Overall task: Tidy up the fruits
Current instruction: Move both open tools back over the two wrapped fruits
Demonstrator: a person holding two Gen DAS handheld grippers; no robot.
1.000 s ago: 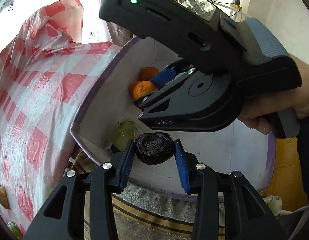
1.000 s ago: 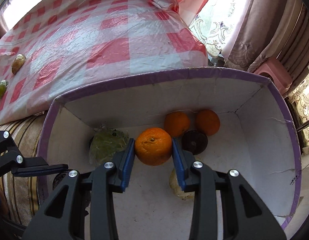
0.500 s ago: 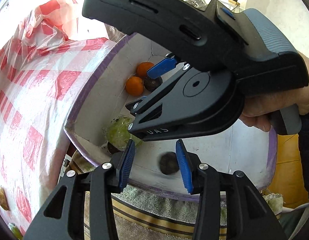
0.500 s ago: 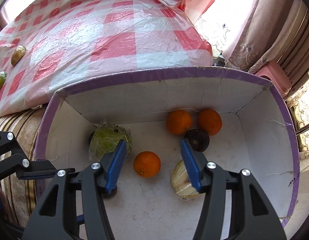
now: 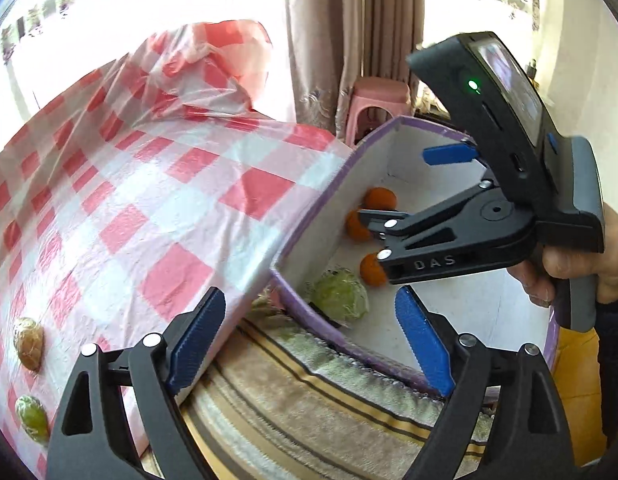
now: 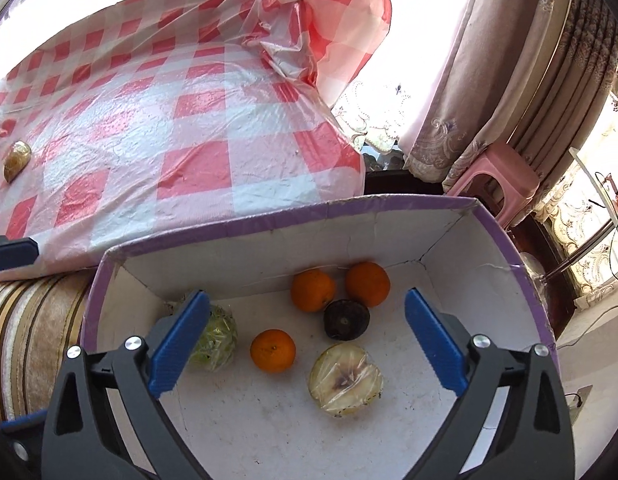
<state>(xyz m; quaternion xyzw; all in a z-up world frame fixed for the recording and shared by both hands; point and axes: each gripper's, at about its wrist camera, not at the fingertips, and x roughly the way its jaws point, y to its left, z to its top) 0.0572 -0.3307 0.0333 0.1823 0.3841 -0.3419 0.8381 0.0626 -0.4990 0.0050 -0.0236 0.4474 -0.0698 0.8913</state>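
Orange (image 6: 273, 351) below open right hand-held gripper (image 6: 307, 344) — untouched.

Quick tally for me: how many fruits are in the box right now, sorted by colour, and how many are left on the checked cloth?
In the box:
Orange: 3
Dark: 1
Green: 1
Pale cut half: 1
On the checked cloth:
Brownish: 1
Green: 1
Total: 8

The box (image 6: 505, 240) looks like matt white cardboard with purple-taped rims, its floor scuffed. A glossy, wrinkled plastic checked tablecloth (image 6: 197, 120) covers the table. The halved fruit (image 6: 345, 380) is under shiny cling film. The oranges (image 6: 273, 351) have dimpled skin. The striped towel (image 5: 309, 404) is fuzzy cloth.
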